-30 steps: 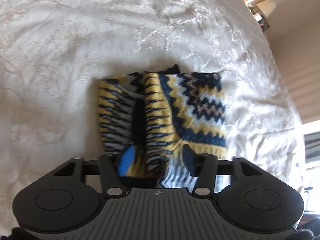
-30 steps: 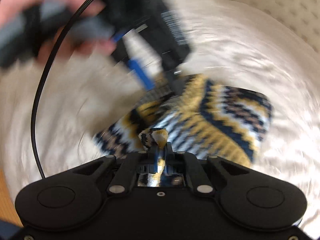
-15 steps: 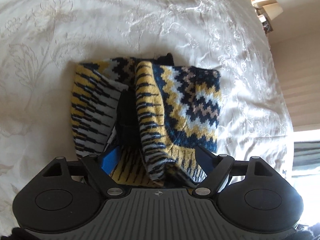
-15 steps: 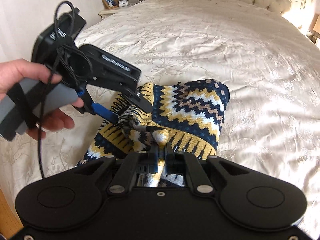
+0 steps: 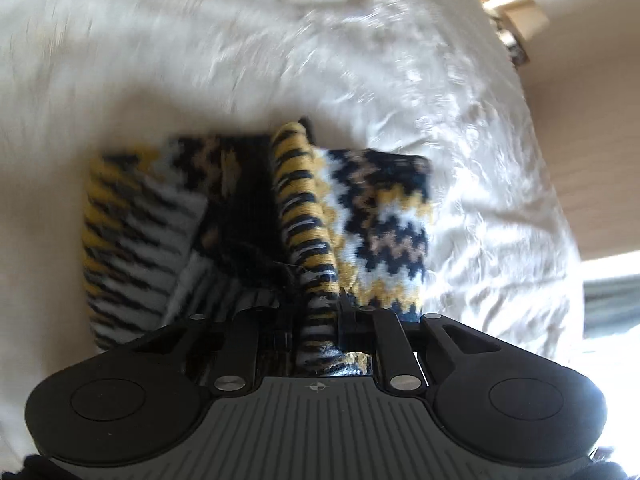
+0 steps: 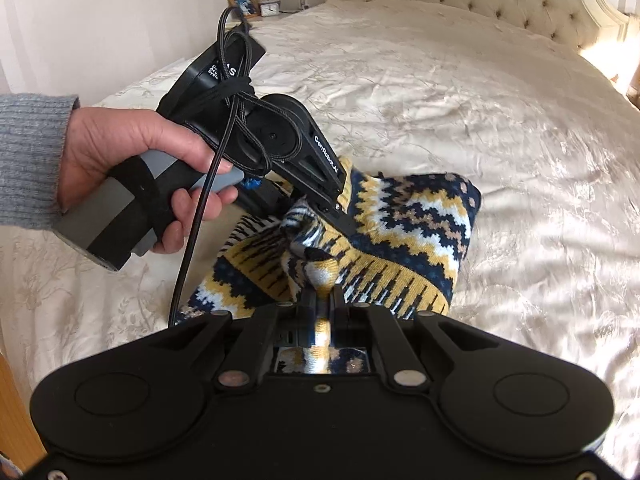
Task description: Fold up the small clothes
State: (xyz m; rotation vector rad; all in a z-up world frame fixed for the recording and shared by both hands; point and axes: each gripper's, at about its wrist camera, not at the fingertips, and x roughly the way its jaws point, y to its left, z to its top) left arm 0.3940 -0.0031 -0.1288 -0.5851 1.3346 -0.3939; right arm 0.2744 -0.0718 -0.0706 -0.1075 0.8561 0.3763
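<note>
pinching the knit sweater (image 6: 404, 236) on the bed (image 6: 460, 92), we keep our right gripper (image 6: 322, 304) jaws clenched on a fold while our left gripper (image 5: 316, 312) jaws are closing on another.

The left gripper (image 6: 340, 216) slants steeply down onto the near edge of the knitted sweater (image 6: 404, 232), its jaws closing with a striped fold between them. The person's left hand (image 6: 132, 168) wraps its grey handle, sleeve at the wrist. The right gripper (image 6: 322, 296), nearer than the left, is clamped tight on the sweater's hem.
</note>
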